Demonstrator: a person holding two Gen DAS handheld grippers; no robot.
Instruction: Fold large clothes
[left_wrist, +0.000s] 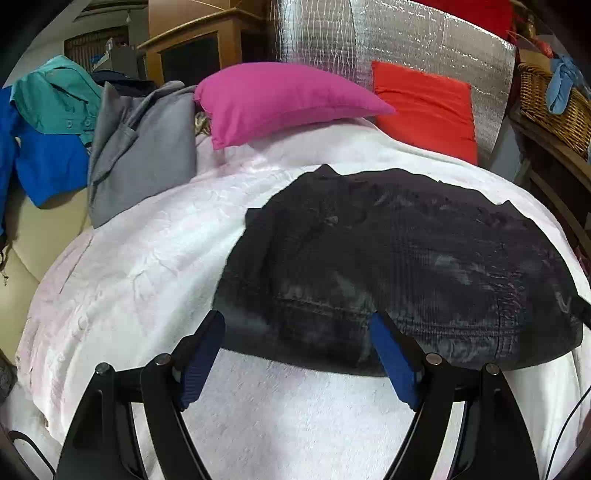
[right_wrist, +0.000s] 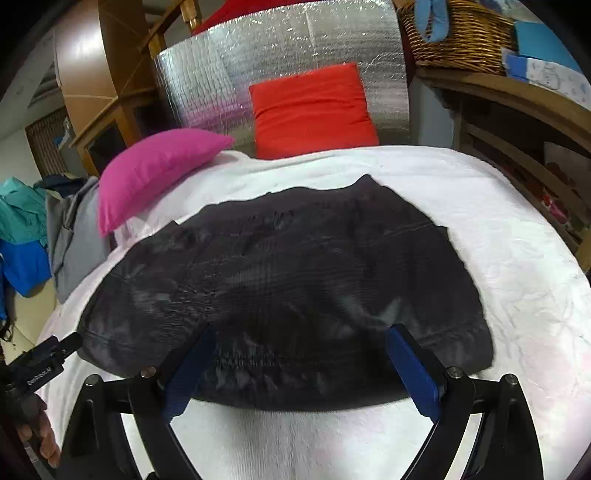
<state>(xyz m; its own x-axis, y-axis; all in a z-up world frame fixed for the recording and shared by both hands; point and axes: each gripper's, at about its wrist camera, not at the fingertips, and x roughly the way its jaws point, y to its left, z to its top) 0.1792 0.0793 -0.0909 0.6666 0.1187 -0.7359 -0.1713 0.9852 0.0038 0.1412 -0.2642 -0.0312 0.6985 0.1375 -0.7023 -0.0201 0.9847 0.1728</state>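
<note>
I had both tools hanging over the near edge of the black garment (left_wrist: 399, 266), which lay spread flat on the white blanket (left_wrist: 140, 266) covering the bed. It looked already doubled over at least once, its stitched hem running along the side nearest me, so I judged it was laid out that way to give me a straight edge to lift for the next fold.

My left gripper (left_wrist: 297, 354) stood with its jaws wide apart and nothing between them, the blue pads (left_wrist: 201, 363) straddling the garment's near-left corner, toward seven o'clock of the cloth. My right gripper (right_wrist: 304, 369) was likewise spread and empty, over the hem at about six o'clock. Whether either pad touched the fabric I could not tell.

The pink pillow (left_wrist: 280, 99) and red pillow (left_wrist: 424, 107) sat at twelve o'clock against a silver foil sheet (left_wrist: 406, 40), well clear of the working space. A heap of grey, teal and blue clothes (left_wrist: 92, 140) waited at ten o'clock, probably the next items. A wicker basket (right_wrist: 458, 33) stood on the shelf at one o'clock.

In the right view, the left tool's body at eight o'clock carried small white lettering, too blurred to read.
</note>
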